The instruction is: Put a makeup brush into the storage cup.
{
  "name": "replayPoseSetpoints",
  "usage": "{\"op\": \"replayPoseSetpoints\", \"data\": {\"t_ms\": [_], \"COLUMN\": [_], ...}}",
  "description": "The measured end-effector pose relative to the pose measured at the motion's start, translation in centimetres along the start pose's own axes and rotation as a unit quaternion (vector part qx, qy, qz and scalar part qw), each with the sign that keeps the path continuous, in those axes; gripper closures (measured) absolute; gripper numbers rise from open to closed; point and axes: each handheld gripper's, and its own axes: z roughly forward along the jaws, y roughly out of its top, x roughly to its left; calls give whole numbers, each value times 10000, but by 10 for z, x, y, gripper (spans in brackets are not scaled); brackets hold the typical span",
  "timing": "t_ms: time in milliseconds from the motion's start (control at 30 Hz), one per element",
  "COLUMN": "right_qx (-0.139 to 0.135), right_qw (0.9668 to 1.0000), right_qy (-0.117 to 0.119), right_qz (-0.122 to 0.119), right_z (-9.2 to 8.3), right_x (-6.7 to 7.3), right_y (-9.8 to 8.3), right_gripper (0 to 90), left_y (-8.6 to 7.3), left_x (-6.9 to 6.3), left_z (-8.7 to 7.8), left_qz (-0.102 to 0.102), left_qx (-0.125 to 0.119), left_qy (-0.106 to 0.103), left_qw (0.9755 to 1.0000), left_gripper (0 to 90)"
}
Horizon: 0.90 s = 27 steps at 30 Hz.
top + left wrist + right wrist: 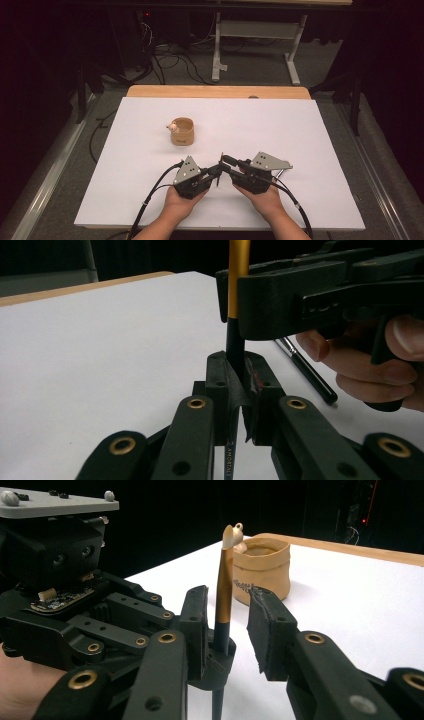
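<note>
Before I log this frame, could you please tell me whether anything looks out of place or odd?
One small thing: a second thin black brush lies loose on the white table beside the right gripper. Otherwise all is tidy: the gold-and-black brush stands upright in the left gripper, and the tan cup is upright.

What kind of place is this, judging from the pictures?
Probably a laboratory or recording studio, not a home: a white board laid over a wooden table, loose black cables on the grey carpet, a white metal table frame behind, and dark surroundings.
</note>
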Motion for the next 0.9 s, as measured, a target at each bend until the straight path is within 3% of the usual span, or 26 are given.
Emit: {"op": "replayPoseSetpoints", "data": {"t_ms": [500,767,900], "right_qx": [81,83,152], "right_qw": [9992,9988,9978], "right_qy": [-281,-436,-591], "right_qz": [-265,-196,-256], "right_z": [-4,-2,-2], "right_x": [-2,-7,-13], "right_y": [0,1,2], "right_gripper": [603,556,491], "left_y": [2,4,4], "left_x": [7,13,14], "left_z": [-7,-13,-16], "left_qz": [-43,-87,-91], "left_qx": [-47,-89,-103], "left_qy": [144,154,135], "left_qw": [9999,9998,9998], "left_gripper": [826,826,826]}}
